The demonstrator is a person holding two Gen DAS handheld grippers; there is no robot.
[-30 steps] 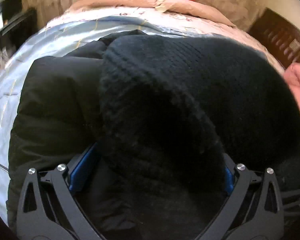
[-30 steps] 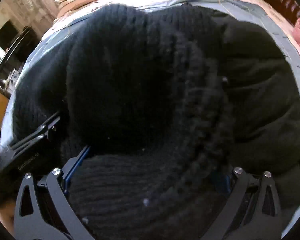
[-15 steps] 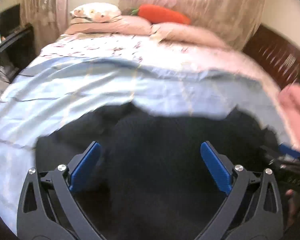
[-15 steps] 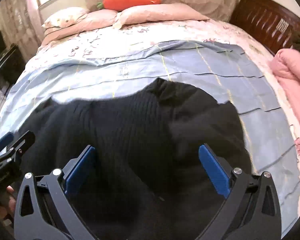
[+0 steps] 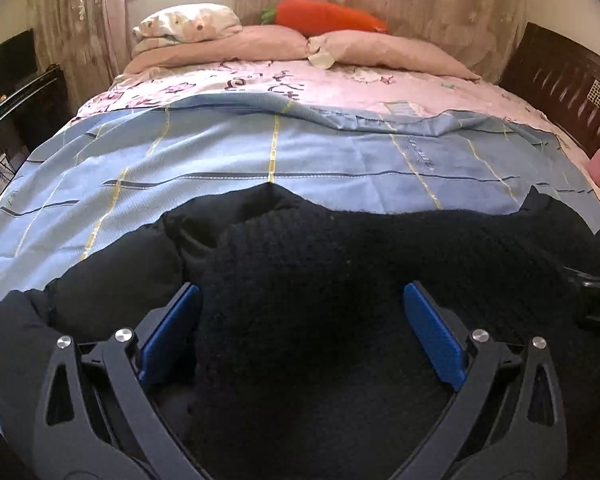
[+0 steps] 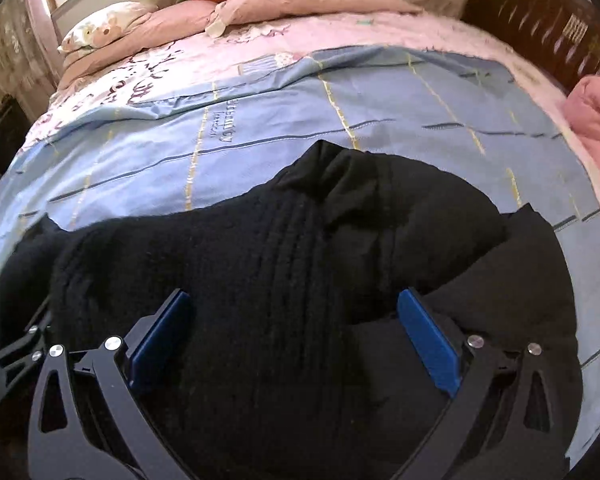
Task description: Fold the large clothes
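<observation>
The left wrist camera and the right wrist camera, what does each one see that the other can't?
Only the left wrist view shows the dark screen by the curtain. Only the right wrist view shows the printed writing on the blue sheet clearly. Both show the black knit garment, the orange carrot pillow, the pink pillows and each other's open hand-held gripper.

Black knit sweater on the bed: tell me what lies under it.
Under the black knit sweater lies a smoother black garment, showing past its edges, on the blue checked sheet. How far that garment runs beneath is covered.
</observation>
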